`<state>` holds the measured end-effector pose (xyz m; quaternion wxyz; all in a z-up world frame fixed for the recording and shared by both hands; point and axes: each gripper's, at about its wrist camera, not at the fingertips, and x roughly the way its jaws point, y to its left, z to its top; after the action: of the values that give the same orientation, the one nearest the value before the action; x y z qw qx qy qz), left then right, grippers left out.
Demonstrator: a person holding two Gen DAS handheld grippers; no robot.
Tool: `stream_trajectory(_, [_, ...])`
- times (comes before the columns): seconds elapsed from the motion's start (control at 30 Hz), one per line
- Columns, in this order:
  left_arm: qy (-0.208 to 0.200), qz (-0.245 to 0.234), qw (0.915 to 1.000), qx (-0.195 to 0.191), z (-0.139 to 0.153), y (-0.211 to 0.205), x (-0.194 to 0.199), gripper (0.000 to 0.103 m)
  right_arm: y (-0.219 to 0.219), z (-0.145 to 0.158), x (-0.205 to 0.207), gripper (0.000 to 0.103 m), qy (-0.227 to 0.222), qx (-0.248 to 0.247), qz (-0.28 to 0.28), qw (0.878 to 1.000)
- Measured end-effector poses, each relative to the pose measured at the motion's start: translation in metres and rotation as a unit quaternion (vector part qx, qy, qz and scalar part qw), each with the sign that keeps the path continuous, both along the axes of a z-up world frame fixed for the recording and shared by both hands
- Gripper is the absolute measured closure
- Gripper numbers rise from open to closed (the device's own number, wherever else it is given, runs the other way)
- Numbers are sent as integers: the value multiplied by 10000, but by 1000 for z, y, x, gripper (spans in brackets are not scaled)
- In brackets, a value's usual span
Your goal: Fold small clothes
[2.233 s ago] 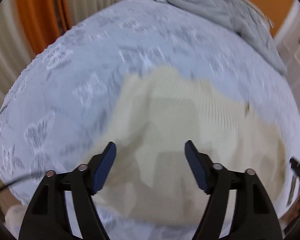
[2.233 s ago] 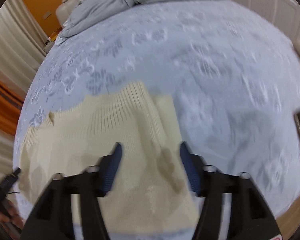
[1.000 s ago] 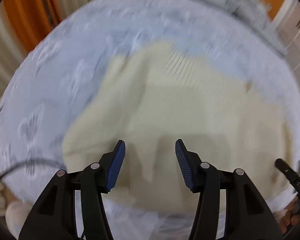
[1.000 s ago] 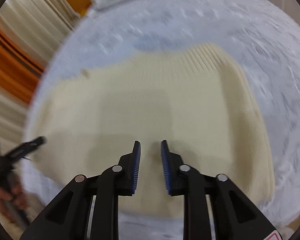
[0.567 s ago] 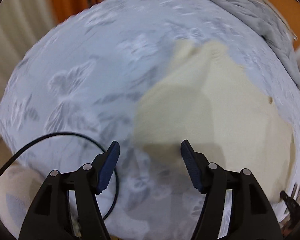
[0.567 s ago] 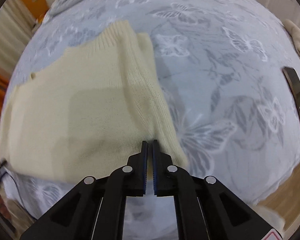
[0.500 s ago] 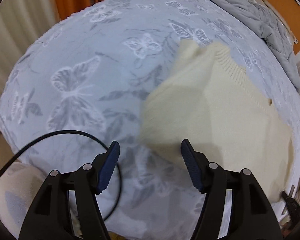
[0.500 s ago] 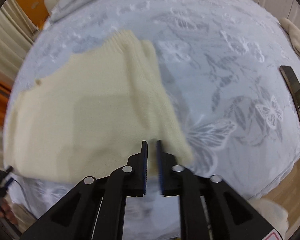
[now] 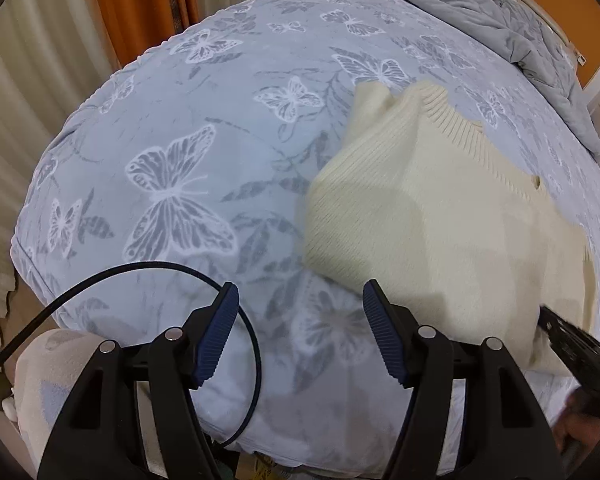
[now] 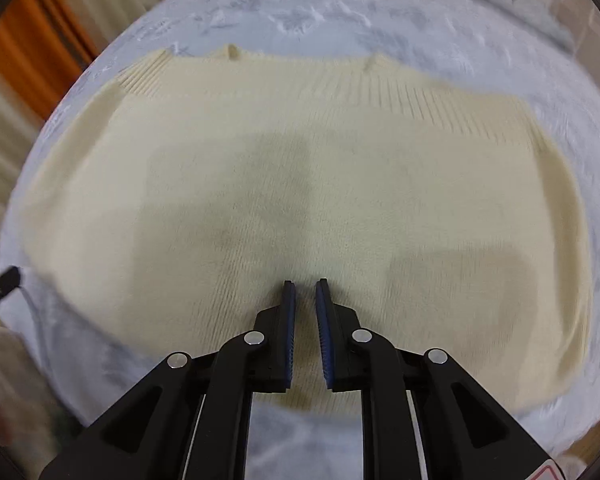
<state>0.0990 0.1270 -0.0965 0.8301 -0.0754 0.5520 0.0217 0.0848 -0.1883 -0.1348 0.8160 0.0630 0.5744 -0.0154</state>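
A cream knit sweater [image 9: 440, 208] lies folded flat on the blue butterfly bedspread [image 9: 172, 184], its ribbed hem at the far side. My left gripper [image 9: 298, 312] is open and empty over bare bedspread, just left of the sweater's near left corner. In the right wrist view the sweater [image 10: 300, 184] fills the middle, and my right gripper [image 10: 305, 292] hovers over its near edge with jaws nearly together, a narrow gap between them and no cloth in it.
A grey quilt [image 9: 500, 28] is bunched at the far side of the bed. Orange and cream curtains [image 9: 140, 8] hang to the left. A black cable [image 9: 148, 276] loops over the bed's near edge. The right gripper's tip [image 9: 568, 340] shows at the sweater's right.
My left gripper stays open at the sweater's left corner. My right gripper has swung from the sweater's right edge to face its middle, and its jaws have parted slightly.
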Motion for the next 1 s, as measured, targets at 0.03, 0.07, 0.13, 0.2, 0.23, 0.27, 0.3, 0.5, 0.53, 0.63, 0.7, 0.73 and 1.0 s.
stream_trajectory(0.03, [28, 8, 10000, 2, -2, 1, -1, 40, -1, 0, 0, 89, 34, -5, -22, 10000])
stream_trajectory(0.07, [57, 14, 10000, 5, -4, 2, -1, 40, -3, 3, 1, 90, 97, 46, -93, 9999])
stream_trajectory(0.13, [102, 7, 9999, -51, -9, 5, -2, 40, -8, 14, 3, 89, 234, 222, -282, 9991])
stream_trajectory(0.2, [137, 16, 9999, -96, -13, 6, -1, 40, -14, 30, 3, 89, 71, 589, -451, 9972])
stream_trajectory(0.23, [175, 18, 9998, -126, -16, 6, 0, 40, -15, 39, 5, 89, -19, 718, -505, 9961])
stream_trajectory(0.27, [209, 26, 9997, -130, -18, 6, 0, 40, -14, 46, 10, 89, -66, 748, -505, 9959])
stream_trajectory(0.3, [221, 25, 9996, -145, -20, 6, 0, 40, -11, 50, 16, 89, -103, 764, -480, 9959])
stream_trajectory(0.5, [232, 70, 9996, -147, -25, 12, 1, 40, 23, 12, 68, 89, 488, 661, -228, 9964])
stream_trajectory(0.53, [246, 76, 9996, -152, -26, 12, 1, 40, 27, 0, 69, 90, 580, 621, -177, 9962])
stream_trajectory(0.63, [262, 74, 9993, -246, -25, 14, 0, 40, 40, 6, 70, 87, 406, 204, -34, 9990])
stream_trajectory(0.7, [175, 76, 9984, -536, -22, 17, 0, 33, 35, 24, 68, 88, 149, 597, -131, 9980])
stream_trajectory(0.73, [119, 160, 9969, -763, -21, 19, 0, 25, 30, 32, 67, 88, 29, 690, -231, 9973])
stream_trajectory(1.0, [544, 1249, 9700, -2012, -52, 24, 31, 17, 1, 6, 73, 89, 321, 762, -637, 9945])
